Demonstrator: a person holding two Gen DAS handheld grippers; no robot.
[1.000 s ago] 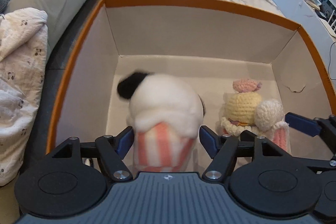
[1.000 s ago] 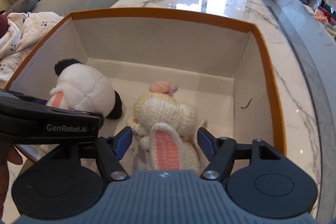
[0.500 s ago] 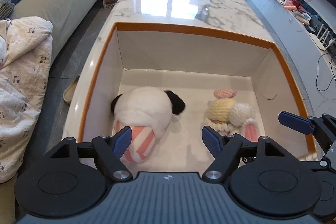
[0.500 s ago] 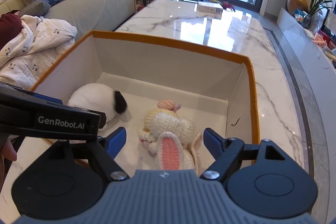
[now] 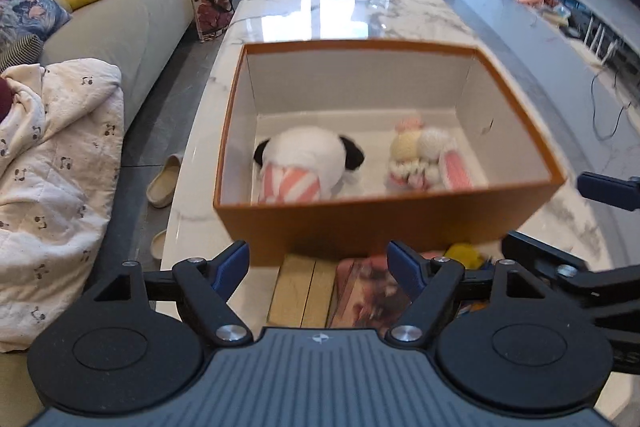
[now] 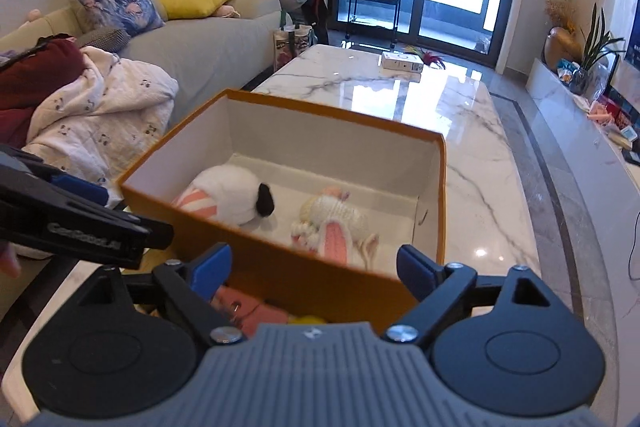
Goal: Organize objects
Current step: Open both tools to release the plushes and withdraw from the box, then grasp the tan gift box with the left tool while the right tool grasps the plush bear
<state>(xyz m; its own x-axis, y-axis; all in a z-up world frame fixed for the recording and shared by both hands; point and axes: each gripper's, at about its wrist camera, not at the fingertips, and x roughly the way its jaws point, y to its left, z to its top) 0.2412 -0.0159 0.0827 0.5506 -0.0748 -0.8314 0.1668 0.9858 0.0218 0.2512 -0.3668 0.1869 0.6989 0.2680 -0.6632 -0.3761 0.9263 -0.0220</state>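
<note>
On the marble table [image 5: 400,15] stands an orange box [image 5: 360,223], and inside it lie two soft toys well apart: a white plush with black ears and a pink-striped body [image 5: 306,163] on the left, a crocheted bunny [image 5: 426,159] on the right. Both look light and squashy, unlikely to slip or break; each would be best taken across its bulky middle, not by an ear. Nearer than the box, partly hidden by it, lie a wooden block [image 5: 304,287], a pink item and something yellow [image 5: 464,254], probably next to be sorted. Neither gripper holds anything: the left gripper [image 5: 318,265] stands spread wide, the right gripper [image 6: 314,267] is opening, empty.
</note>
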